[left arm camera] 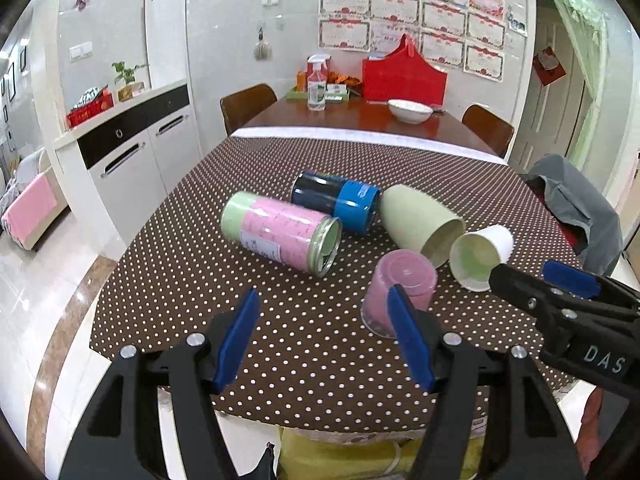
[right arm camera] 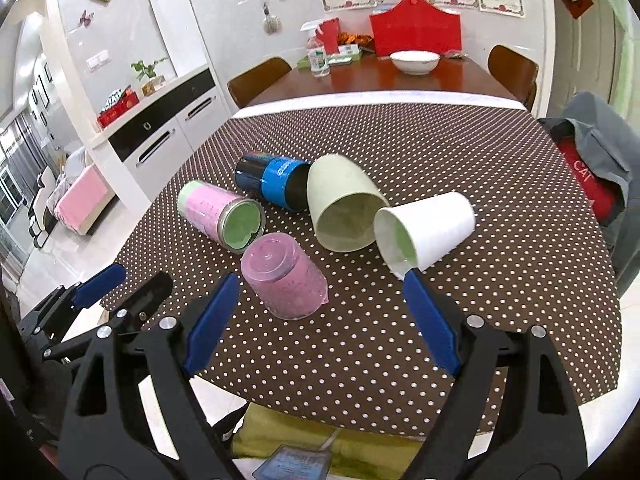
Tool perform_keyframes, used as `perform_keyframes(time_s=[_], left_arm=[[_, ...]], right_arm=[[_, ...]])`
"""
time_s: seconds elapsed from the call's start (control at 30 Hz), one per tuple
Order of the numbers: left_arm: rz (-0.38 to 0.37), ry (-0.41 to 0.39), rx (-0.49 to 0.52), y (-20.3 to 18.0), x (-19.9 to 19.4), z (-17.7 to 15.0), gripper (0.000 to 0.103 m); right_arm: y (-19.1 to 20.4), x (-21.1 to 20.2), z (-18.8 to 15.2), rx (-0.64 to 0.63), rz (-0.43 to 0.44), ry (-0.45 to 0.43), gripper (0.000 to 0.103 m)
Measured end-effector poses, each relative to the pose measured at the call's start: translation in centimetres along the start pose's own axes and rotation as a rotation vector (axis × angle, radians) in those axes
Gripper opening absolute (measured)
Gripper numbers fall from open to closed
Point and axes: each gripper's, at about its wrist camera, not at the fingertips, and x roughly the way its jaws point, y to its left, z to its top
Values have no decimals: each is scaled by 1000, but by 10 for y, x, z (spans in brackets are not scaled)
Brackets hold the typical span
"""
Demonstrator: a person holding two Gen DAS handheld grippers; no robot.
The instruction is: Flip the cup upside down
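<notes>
The pink cup point(right arm camera: 285, 280) is already set mouth-down on the dotted surface point(right arm camera: 400, 340), just in front of the pink-green can point(right arm camera: 222, 214). Both left tongs point(left arm camera: 324, 336) and right tongs point(right arm camera: 320, 316) are held wide, empty; four containers remain lying.

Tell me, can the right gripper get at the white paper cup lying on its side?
Probably yes. The right gripper is open, and the white paper cup lies just beyond its right finger, mouth toward it. The pale green cup touches its far side.

I see white bowl point(right arm camera: 414, 62) on wooden table point(right arm camera: 360, 80) beyond, red bag point(left arm camera: 404, 76) behind it, spray bottle point(left arm camera: 317, 88) left, grey jacket point(left arm camera: 576, 208) on chair at right.
</notes>
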Motion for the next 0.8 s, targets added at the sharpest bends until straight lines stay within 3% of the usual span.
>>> perform_keyframes(time_s=[0.8], left_arm=[[7, -237, 54, -44, -79, 2, 71]], right_arm=[[-20, -74, -7, -19, 19, -193, 83]])
